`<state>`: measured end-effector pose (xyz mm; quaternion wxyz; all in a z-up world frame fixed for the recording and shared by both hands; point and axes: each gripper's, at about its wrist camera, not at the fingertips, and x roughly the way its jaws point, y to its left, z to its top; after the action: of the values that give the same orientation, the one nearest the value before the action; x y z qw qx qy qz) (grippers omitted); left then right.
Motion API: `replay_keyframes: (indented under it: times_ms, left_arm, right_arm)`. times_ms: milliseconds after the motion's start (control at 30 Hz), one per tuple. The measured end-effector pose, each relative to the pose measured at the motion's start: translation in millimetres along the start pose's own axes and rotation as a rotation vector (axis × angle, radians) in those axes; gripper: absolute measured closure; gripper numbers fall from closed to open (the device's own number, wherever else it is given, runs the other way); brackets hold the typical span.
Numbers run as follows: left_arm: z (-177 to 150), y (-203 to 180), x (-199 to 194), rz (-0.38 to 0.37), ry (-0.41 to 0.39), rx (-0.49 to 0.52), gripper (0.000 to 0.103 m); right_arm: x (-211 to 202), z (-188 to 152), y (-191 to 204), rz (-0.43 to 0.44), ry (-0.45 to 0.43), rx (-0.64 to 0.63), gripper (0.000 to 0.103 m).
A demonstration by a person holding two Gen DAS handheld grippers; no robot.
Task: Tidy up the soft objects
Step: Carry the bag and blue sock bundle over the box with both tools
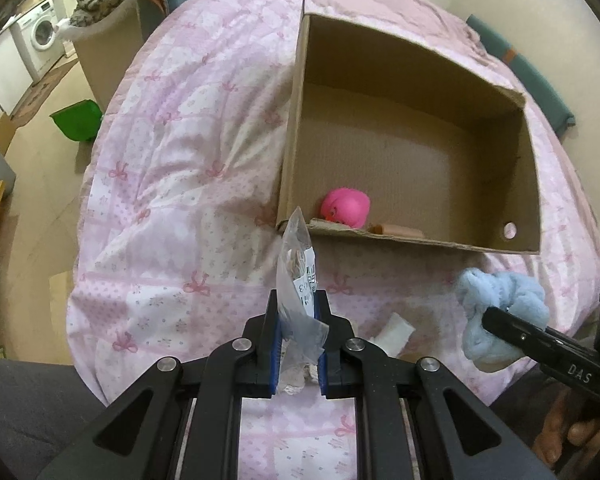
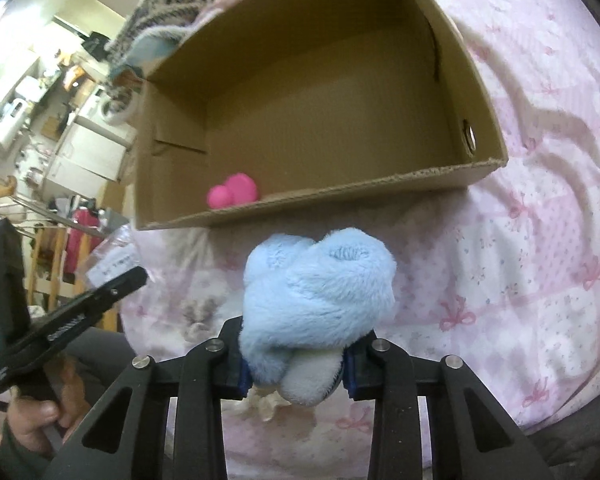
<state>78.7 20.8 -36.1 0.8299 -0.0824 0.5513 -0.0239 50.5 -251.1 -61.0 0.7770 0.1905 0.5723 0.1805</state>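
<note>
Our left gripper [image 1: 296, 312] is clamped on a crinkled clear plastic packet [image 1: 298, 280]; our right gripper [image 2: 296, 354] squeezes a fluffy pale-blue plush bundle [image 2: 320, 292]. Both hover before the open brown cardboard box [image 1: 524, 184] holding a pink rubber duck [image 1: 346, 206]; next, we judge, comes carrying them over its rim.

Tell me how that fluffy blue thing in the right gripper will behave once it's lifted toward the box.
The fluffy blue item looks soft and probably light: it bulges around the right gripper where the pads pinch it. It will likely sag rather than hold shape, since its folds already droop. Slipping seems unlikely; the plush pile should grip.
</note>
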Motion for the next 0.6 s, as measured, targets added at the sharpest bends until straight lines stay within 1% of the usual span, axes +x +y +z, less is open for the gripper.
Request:
replay_keyframes:
  times_ms: [100, 267, 400, 467, 533, 600]
  left_arm:
    - [-1, -1, -4, -0.026, -0.009, 0.000, 0.090]
    - [-3, -6, -6, -0.012, -0.016, 0.022, 0.090]
    - [-4, -7, -13, 0.010, -0.026, 0.033, 0.090]
    - [-3, -7, -20, 0.023, -0.007, 0.018, 0.090]
    - [0, -9, -30, 0.009, -0.007, 0.018, 0.090]
    - [5, -11, -37, 0.016, -0.018, 0.027, 0.090]
  right_arm:
    - [-6, -1, 3, 0.019, -0.018, -0.008, 0.068]
    - [-9, -2, 4, 0.024, -0.020, -0.018, 0.068]
    - [-25, -5, 10, 0.042, -0.049, -0.049, 0.068]
    - [-34, -6, 13, 0.057, -0.059, -0.052, 0.068]
    - [-44, -5, 15, 0.063, -0.072, -0.058, 0.068]
    - [-57, -2, 21, 0.068, -0.094, -0.083, 0.068]
